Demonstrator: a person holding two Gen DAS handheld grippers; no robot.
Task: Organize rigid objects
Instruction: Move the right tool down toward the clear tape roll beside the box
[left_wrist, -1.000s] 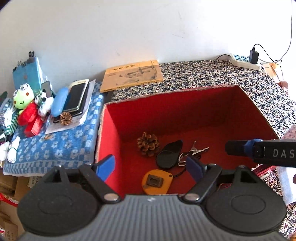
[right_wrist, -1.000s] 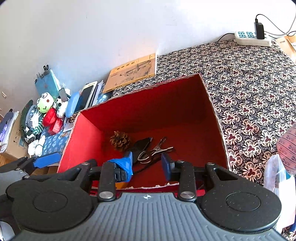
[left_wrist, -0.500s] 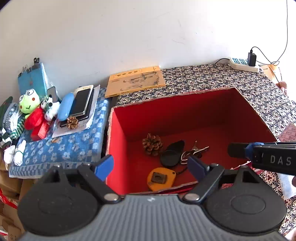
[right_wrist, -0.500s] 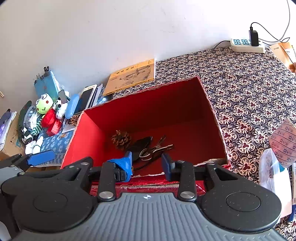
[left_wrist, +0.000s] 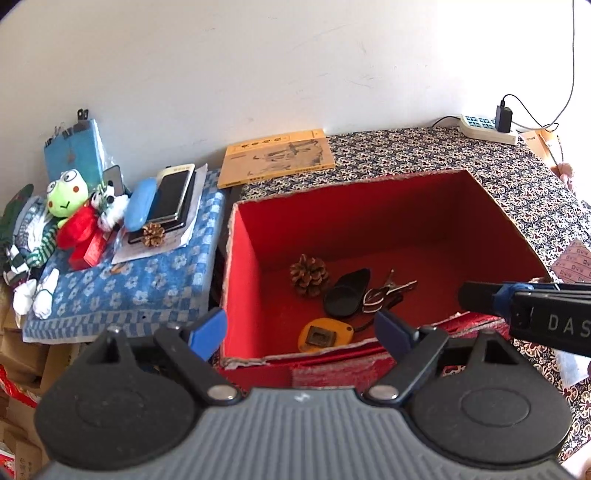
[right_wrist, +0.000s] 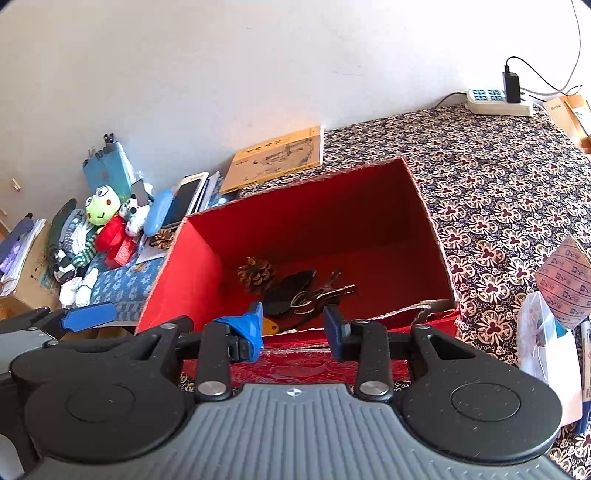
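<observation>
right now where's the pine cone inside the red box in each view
Left wrist view: the pine cone lies right of centre, on the red box floor near its left wall, left of the black key fob.
Right wrist view: left of centre, on the floor near the box's back left corner.
Shared landmark: the yellow book behind the box.

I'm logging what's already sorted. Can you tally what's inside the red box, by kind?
Pine cone: 1
Black case: 1
Key bunch: 1
Orange tape measure: 1
Total in the box: 4
</observation>
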